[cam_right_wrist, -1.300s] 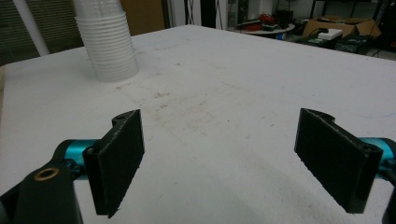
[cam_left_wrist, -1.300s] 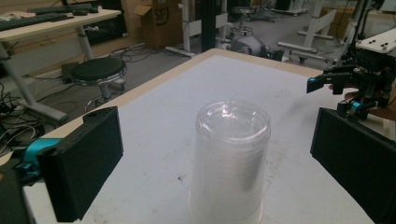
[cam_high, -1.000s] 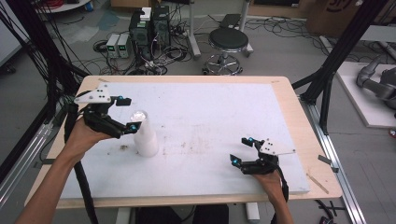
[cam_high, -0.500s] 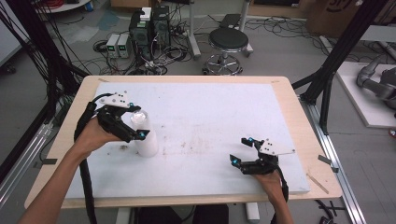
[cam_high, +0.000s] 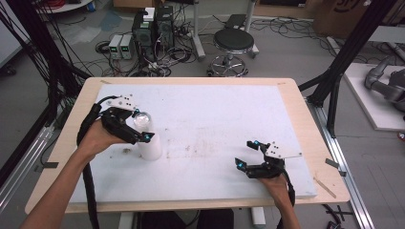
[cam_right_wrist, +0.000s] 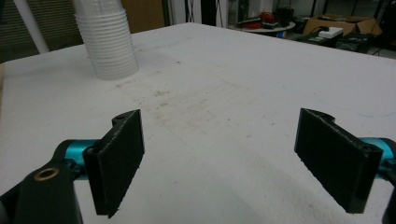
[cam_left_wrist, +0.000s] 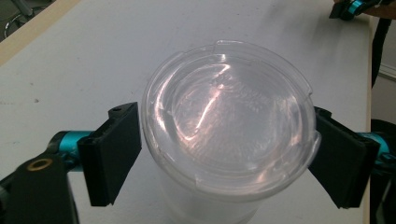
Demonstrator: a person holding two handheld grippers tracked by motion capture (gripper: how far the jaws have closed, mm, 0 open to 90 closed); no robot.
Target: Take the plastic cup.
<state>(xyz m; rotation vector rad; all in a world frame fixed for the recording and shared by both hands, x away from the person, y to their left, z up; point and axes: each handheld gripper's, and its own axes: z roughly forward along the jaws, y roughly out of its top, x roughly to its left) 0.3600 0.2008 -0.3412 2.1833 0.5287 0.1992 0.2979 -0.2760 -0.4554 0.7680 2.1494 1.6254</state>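
My left tongs (cam_left_wrist: 224,149) sit spread on either side of the top rim of a stack of clear plastic cups (cam_left_wrist: 226,126), the jaws just beside the rim and not yet clenched on it as far as I can tell; in the high view the stack (cam_high: 149,143) stands upright on the white tabletop (cam_high: 215,119), toward its left side, with my left tongs (cam_high: 138,129) over it; my right tongs (cam_high: 250,155) rest low near the right front of the tabletop, jaws wide apart and holding nothing, well apart from the stack (cam_right_wrist: 109,42). To grip well, I judge I should centre the rim between the jaws; close gently, since thin plastic will flex; keep the stack upright; steady the base with my right tongs (cam_right_wrist: 224,158) if only the top cup is wanted.
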